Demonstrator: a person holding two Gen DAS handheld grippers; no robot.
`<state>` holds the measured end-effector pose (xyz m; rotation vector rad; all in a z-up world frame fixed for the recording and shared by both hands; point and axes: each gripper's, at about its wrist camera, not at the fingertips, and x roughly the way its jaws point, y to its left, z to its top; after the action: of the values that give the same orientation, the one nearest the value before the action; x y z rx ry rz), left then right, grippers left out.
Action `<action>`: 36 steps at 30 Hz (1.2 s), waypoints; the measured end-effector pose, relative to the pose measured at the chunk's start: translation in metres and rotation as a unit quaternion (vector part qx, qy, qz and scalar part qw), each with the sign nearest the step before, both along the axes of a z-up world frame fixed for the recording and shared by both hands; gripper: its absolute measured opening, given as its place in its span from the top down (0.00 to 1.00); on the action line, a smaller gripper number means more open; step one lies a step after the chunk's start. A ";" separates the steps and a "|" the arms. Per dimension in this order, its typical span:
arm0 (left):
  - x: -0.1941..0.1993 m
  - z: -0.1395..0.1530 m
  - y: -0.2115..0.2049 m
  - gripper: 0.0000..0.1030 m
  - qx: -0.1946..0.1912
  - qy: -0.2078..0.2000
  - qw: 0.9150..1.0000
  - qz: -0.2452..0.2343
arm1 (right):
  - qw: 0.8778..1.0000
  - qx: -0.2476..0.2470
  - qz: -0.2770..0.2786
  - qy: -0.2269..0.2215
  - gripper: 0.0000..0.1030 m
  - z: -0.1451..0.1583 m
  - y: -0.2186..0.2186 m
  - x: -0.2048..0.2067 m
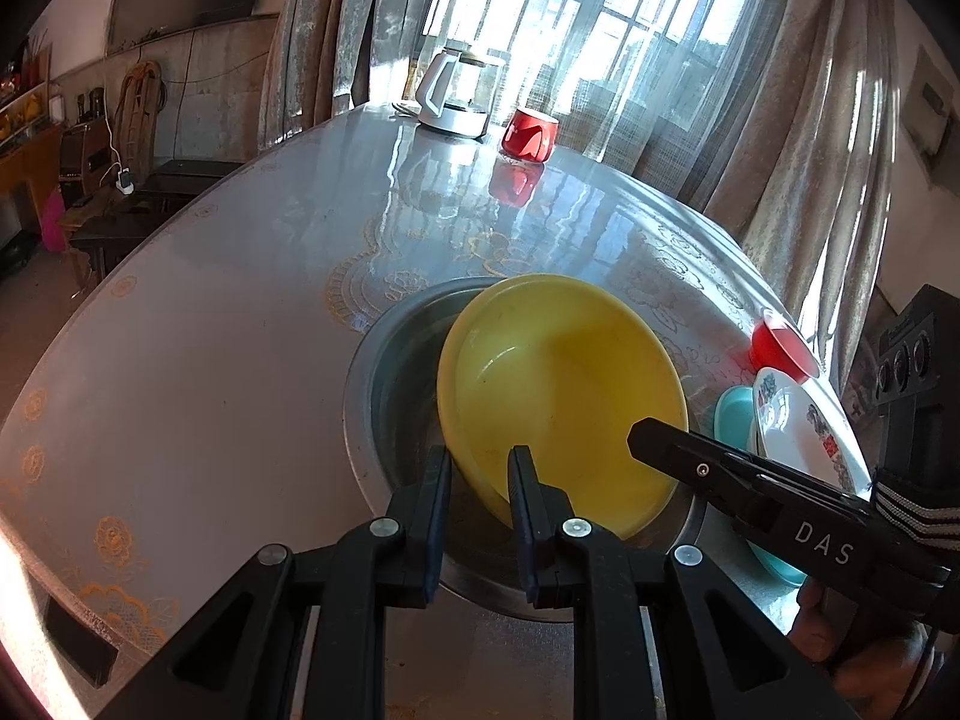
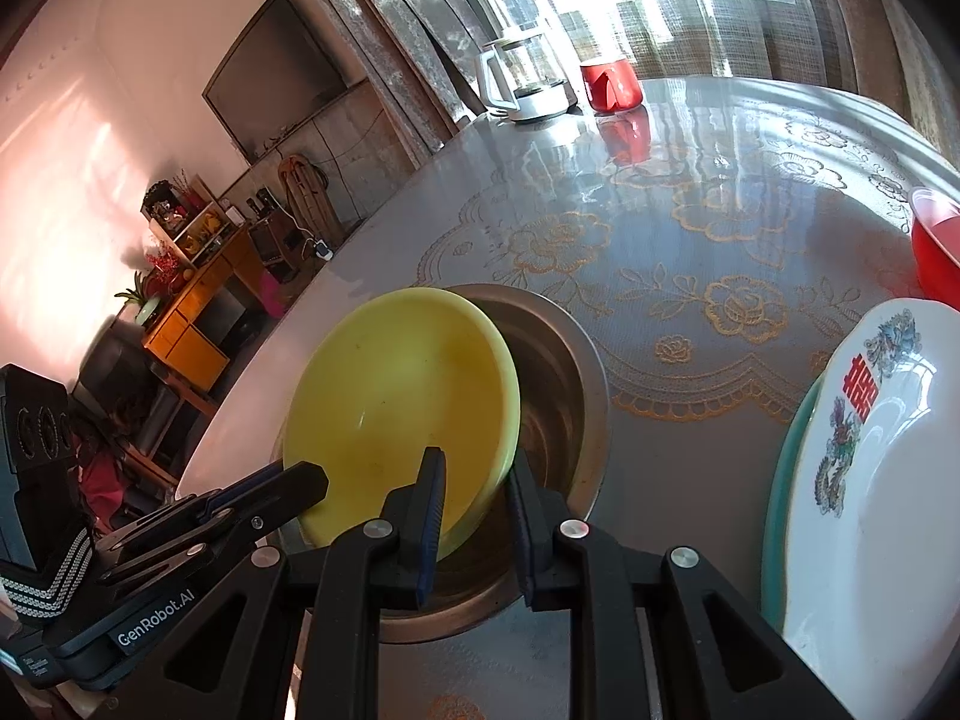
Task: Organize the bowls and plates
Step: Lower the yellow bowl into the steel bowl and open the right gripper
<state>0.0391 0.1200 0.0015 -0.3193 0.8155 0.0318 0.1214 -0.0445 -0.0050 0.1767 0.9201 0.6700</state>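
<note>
You had both the left gripper (image 1: 480,480) and right gripper (image 2: 477,483) clamped on the yellow plates (image 1: 564,396); lifting evenly looked wise

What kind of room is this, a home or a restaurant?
Probably a home living and dining room: a round dining table with a lace-patterned cover, a television on the wall, and curtains beside a large window.
</note>
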 end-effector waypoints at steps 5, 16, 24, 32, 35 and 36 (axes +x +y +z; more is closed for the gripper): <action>0.001 -0.003 0.002 0.81 -0.002 0.005 1.000 0.001 | 1.000 -0.003 -0.001 -0.003 0.79 0.000 0.001 -0.002; 0.001 -0.005 0.001 0.81 0.006 0.003 1.000 0.003 | 1.000 -0.012 -0.006 -0.013 0.79 0.001 0.002 -0.003; -0.002 -0.002 0.001 0.81 0.007 0.002 1.000 0.005 | 1.000 -0.019 -0.006 -0.018 0.79 0.003 0.003 -0.008; -0.004 -0.002 -0.003 0.81 0.023 -0.002 1.000 0.009 | 0.999 -0.032 -0.007 -0.031 0.73 0.004 0.005 -0.011; -0.005 -0.002 -0.004 0.81 0.032 -0.004 0.999 0.011 | 0.998 -0.042 -0.007 -0.042 0.73 0.005 0.007 -0.014; -0.005 -0.002 -0.004 0.81 0.034 -0.005 0.999 0.012 | 0.998 -0.045 -0.007 -0.045 0.73 0.005 0.008 -0.015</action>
<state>0.0341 0.1162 -0.0002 -0.2645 0.7997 0.0795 0.1068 -0.0368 -0.0002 0.0716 0.8594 0.6183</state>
